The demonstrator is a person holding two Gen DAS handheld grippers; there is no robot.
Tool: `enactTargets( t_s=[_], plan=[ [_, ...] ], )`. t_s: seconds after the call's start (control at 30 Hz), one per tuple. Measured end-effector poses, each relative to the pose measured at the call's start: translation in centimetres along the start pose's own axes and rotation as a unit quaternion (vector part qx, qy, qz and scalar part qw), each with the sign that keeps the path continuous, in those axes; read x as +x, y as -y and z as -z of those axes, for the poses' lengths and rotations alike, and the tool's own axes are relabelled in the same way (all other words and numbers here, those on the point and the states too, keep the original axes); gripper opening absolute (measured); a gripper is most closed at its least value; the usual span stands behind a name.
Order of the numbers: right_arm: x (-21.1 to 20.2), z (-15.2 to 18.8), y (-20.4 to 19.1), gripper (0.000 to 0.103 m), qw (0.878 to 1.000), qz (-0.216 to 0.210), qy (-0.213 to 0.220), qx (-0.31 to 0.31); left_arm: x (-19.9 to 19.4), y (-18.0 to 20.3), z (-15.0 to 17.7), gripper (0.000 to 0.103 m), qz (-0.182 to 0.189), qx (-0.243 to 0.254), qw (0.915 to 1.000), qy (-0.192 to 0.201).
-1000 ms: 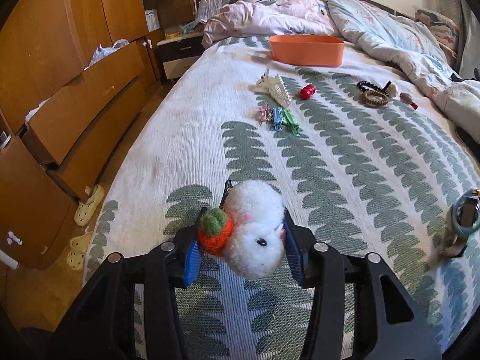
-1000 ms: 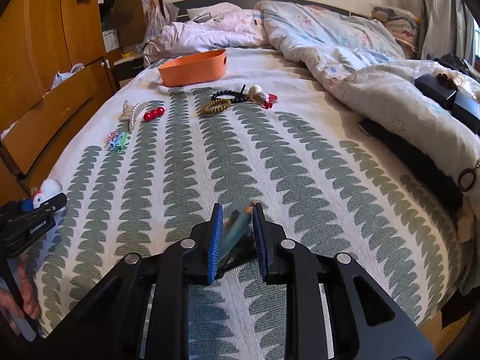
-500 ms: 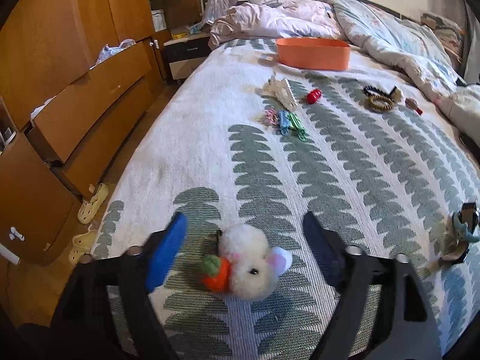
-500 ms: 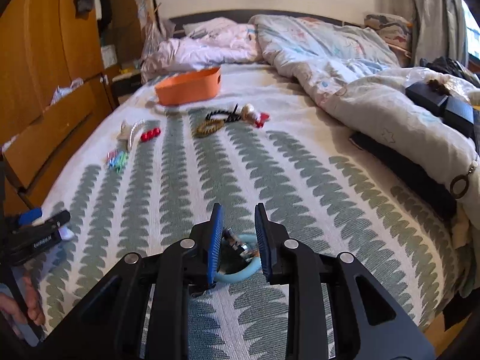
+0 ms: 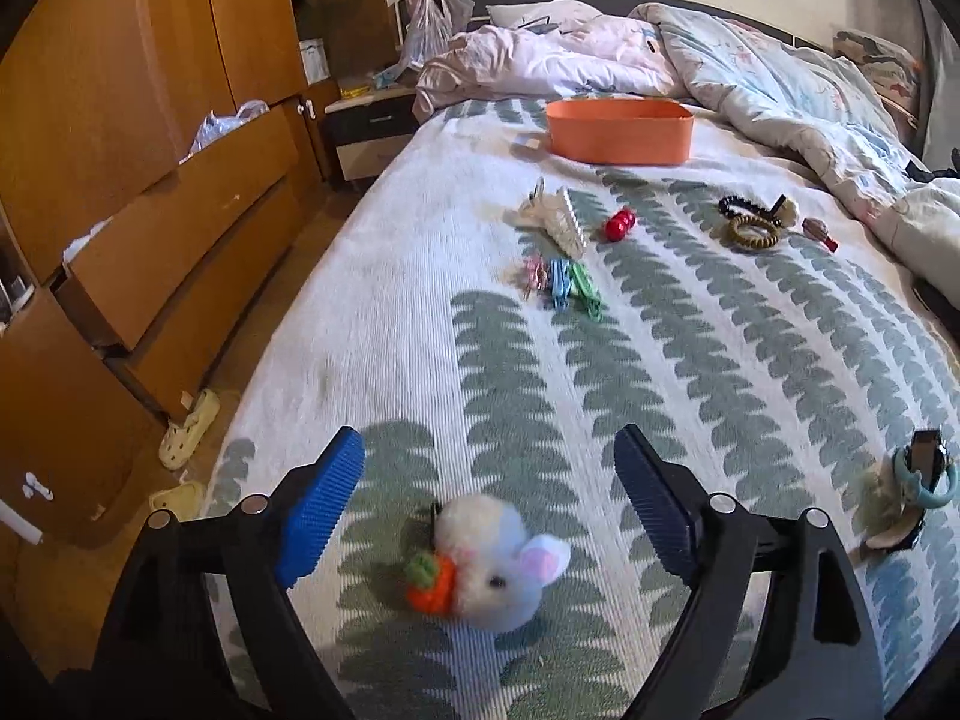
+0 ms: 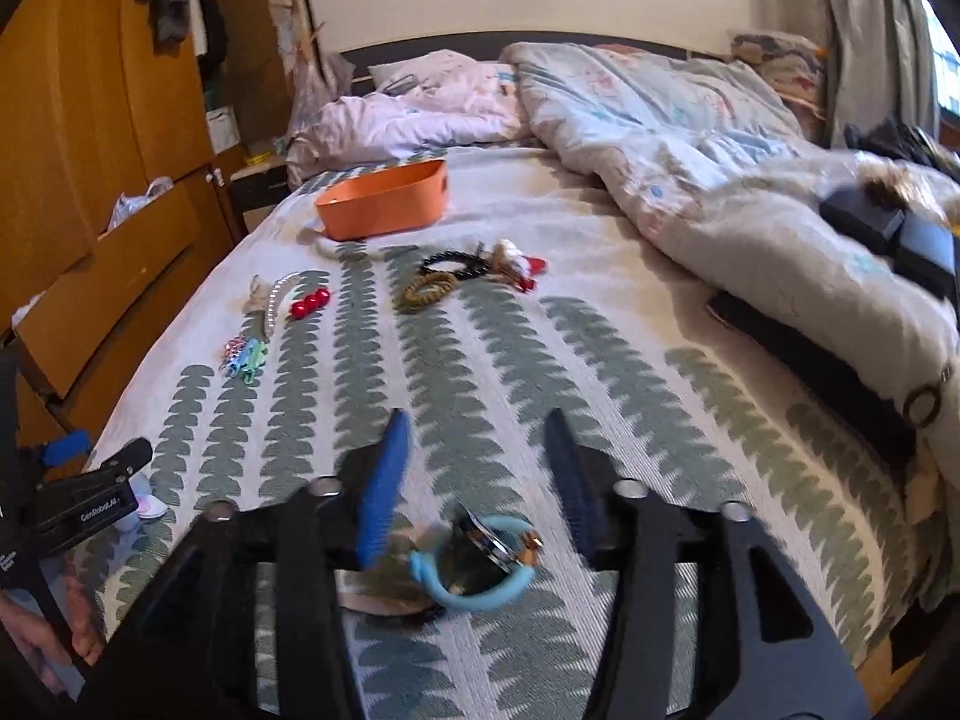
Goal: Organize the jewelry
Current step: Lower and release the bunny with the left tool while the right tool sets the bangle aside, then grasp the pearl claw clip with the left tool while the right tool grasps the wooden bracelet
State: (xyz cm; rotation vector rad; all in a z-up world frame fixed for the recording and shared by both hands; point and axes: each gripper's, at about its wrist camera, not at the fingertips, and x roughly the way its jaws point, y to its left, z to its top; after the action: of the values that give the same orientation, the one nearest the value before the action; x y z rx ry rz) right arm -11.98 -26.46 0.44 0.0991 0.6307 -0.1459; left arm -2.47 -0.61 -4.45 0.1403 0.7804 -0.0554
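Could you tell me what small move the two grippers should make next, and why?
Probably lift both clear. The left gripper stands open over the fluffy bunny clip lying on the bedspread; the right gripper, jaws just opening, has the blue ring piece lying free.

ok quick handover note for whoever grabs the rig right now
Left hand-held gripper: open, jaws just opened; bunny clip lies loose on the bedspread between them.
Right hand-held gripper: open, jaws just opened; blue ring item lies loose below.
Clips, red beads and hair ties lie farther up the bed, short of the orange bin.
Done: both items set down. Left: whatever sorting remains.
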Motion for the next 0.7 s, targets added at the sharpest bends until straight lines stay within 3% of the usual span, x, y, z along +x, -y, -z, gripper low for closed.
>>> enactTargets(
  t_s=[0.23, 0.33, 0.7],
  plan=[
    [1.9, -3.1, -1.5, 0.058, 0.999, -0.027, -0.011, -0.019, 1.5, -0.1, -2.8, 0.087, 0.028, -0.011, 0.9994, -0.016],
    [3.2, -4.4, -1.6, 0.058, 0.998, -0.052, -0.024, -0.013, 2.3, 0.2, -4.1, 0.086, 0.017, -0.002, 0.9999, -0.004],
    [10.0, -9.0, -2.0, 0.058, 0.997, -0.045, -0.052, -0.016, 7.4, 0.2, -10.7, 0.087, 0.022, -0.002, 0.9997, -0.014]
  ],
)
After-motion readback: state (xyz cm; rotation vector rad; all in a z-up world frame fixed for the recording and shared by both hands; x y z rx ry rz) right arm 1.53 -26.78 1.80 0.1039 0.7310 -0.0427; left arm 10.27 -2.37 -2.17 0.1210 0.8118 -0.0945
